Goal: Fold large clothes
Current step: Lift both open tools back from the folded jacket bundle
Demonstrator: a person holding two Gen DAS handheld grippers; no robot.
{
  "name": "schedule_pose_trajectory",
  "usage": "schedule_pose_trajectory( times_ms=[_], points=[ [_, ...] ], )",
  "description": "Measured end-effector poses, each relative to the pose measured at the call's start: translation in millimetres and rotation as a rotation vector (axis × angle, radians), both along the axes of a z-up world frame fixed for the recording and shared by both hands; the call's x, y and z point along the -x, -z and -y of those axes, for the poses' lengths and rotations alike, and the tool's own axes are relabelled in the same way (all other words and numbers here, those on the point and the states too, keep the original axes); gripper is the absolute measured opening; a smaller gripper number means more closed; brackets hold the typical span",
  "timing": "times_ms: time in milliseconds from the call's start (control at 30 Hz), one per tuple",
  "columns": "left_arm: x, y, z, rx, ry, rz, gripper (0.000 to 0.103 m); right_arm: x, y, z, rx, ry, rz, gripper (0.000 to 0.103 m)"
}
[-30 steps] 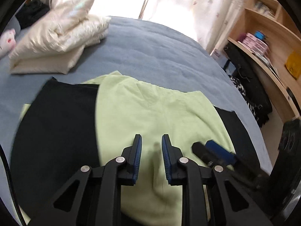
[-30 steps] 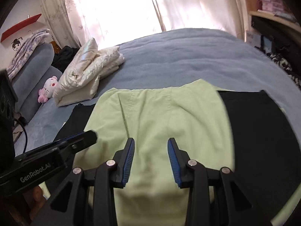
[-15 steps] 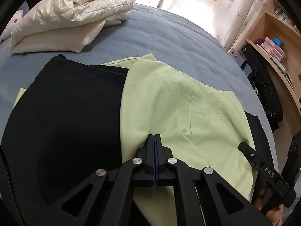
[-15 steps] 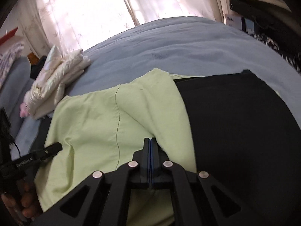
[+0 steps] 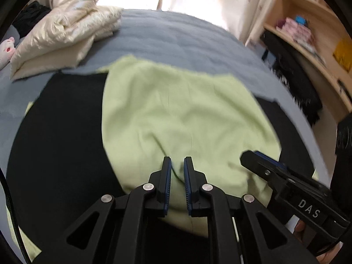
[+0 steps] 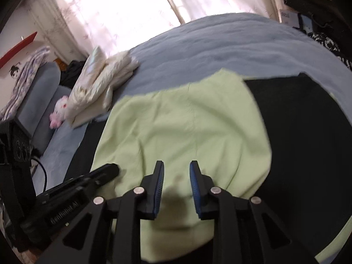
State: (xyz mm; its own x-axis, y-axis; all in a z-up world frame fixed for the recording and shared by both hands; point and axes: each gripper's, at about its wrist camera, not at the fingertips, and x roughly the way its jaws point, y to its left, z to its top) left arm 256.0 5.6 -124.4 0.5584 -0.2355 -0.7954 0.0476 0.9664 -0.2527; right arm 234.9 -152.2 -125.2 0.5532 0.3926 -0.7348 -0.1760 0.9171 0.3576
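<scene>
Both grippers, left gripper (image 5: 177,165) narrow and right gripper (image 6: 176,169) wider, were opening empty over the green garment (image 5: 176,118); judged next: regrip its 6 o'clock edge.

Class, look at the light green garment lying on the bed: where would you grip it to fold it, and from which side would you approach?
Grip the light green garment at its near rounded edge, one corner per gripper, coming from the near side. That edge lies loose over the black fabric, within reach of the opening left gripper and right gripper, with nothing between them.
</scene>
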Motion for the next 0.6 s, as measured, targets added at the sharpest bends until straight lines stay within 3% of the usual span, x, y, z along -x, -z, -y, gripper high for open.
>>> schedule_pose_trajectory(
  times_ms=[167,300,600],
  points=[
    [17,-1,-1,-0.035,0.004,0.011,0.01,22,21,-4,0.054,-0.011,-0.019,0.024],
    [20,-8,-4,-0.034,-0.006,0.0,0.01,33,11,-2,0.067,-0.008,-0.01,0.024],
    [60,-49,-7,-0.038,-0.008,0.045,0.012,63,-19,11,-0.009,0.033,-0.004,0.024]
  ],
)
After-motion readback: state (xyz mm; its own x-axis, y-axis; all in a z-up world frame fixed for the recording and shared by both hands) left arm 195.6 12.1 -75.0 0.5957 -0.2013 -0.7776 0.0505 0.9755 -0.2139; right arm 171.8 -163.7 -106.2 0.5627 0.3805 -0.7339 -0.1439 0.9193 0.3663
